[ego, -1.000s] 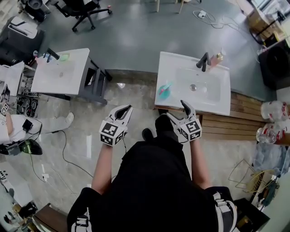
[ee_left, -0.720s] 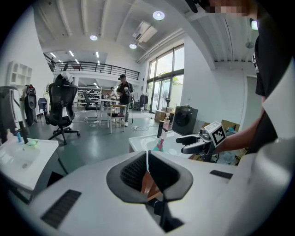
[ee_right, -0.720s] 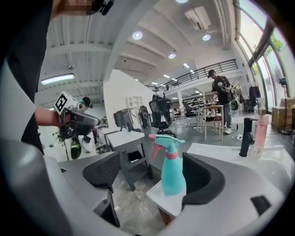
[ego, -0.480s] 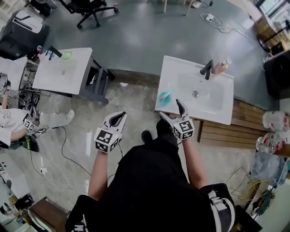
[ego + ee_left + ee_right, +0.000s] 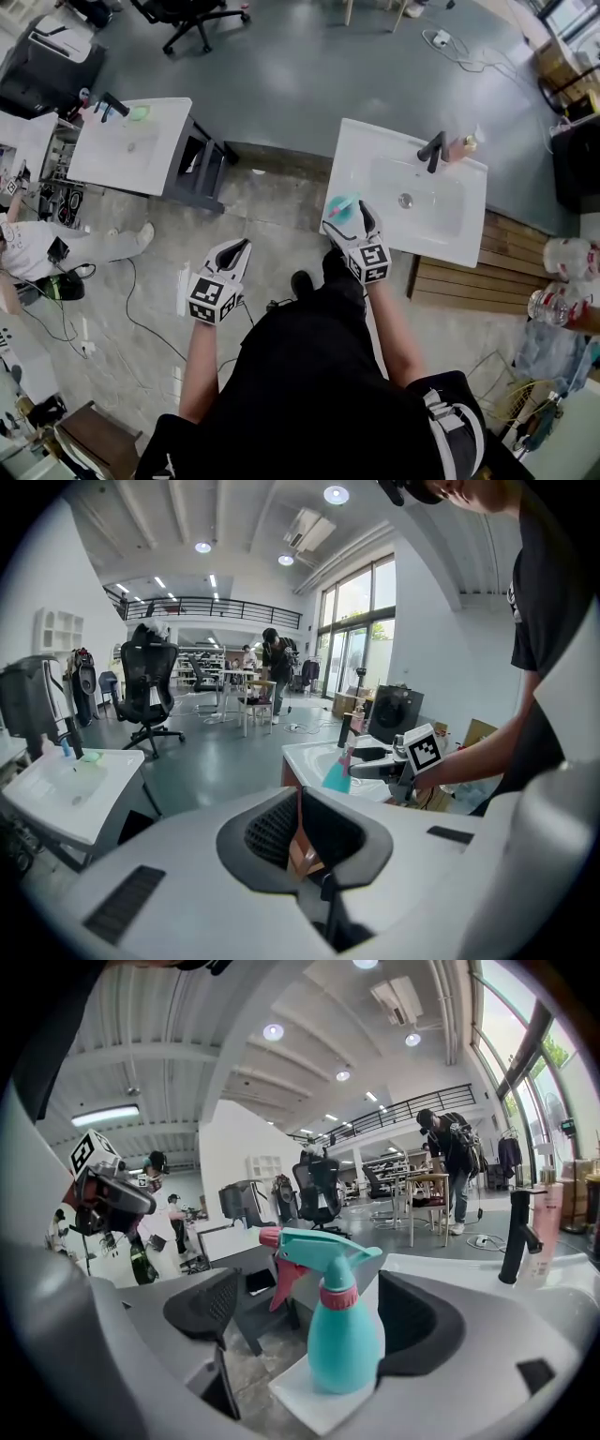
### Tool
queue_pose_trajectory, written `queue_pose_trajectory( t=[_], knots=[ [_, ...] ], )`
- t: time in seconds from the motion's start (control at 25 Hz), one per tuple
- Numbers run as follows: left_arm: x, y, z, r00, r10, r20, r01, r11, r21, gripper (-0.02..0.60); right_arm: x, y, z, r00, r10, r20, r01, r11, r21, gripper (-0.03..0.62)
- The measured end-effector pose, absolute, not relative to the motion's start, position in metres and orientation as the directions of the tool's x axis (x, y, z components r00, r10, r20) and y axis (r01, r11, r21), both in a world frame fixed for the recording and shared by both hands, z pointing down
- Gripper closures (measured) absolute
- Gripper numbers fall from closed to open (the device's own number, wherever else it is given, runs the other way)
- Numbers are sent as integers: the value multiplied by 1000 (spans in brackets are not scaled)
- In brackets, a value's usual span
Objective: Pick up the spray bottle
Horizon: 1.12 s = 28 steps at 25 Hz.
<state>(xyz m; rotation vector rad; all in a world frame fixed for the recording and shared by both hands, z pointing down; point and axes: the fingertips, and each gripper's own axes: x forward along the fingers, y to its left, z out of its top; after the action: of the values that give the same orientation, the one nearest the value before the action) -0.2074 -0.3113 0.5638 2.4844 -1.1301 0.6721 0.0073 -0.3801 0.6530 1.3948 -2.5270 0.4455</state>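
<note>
A teal spray bottle [image 5: 339, 204] with a pink trigger stands upright on the front left corner of the white sink [image 5: 441, 230]. My right gripper [image 5: 348, 216] reaches over that corner. Its jaws have just been opening and stand wide apart. In the right gripper view the spray bottle [image 5: 344, 1335] sits between the jaws of the right gripper [image 5: 314, 1324], and neither pad presses on it. My left gripper [image 5: 234, 249] hangs over the floor to the left, shut and empty. In the left gripper view, beyond the left gripper [image 5: 300, 834], the spray bottle [image 5: 337, 776] is small and far.
A black faucet [image 5: 433, 150] and a soap bottle [image 5: 459, 144] stand at the sink's back. A second sink [image 5: 131, 155] is at the left, an office chair [image 5: 187, 14] beyond it. Wooden slats [image 5: 469, 277] and plastic bottles [image 5: 562, 255] lie to the right.
My right gripper has moved forward and left until its jaws flank the spray bottle, and they have spread wider. My left gripper has drifted lower in the head view.
</note>
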Motion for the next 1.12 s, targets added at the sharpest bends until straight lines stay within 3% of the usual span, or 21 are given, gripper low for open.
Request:
queue_pose_trajectory(
  t=[0.4,0.72,0.88,1.12],
  knots=[
    [-212,-312,567,558,-618,554,-778,-622,88,551,7,-407,662,-511,-792,335,-859,489,-154,129],
    [-226,-312,565,543,-640,543,-796,-599,90,551,-1,-416,662,-508,-786,352,-856,504,-110,179],
    [-233,-311,564,536,-650,538,-803,-590,88,551,-7,-417,662,-520,-770,369,-848,519,-111,238],
    [-240,-304,560,535,-666,520,-811,-577,96,551,-22,-408,652,-565,-730,385,-809,581,-86,244]
  ],
)
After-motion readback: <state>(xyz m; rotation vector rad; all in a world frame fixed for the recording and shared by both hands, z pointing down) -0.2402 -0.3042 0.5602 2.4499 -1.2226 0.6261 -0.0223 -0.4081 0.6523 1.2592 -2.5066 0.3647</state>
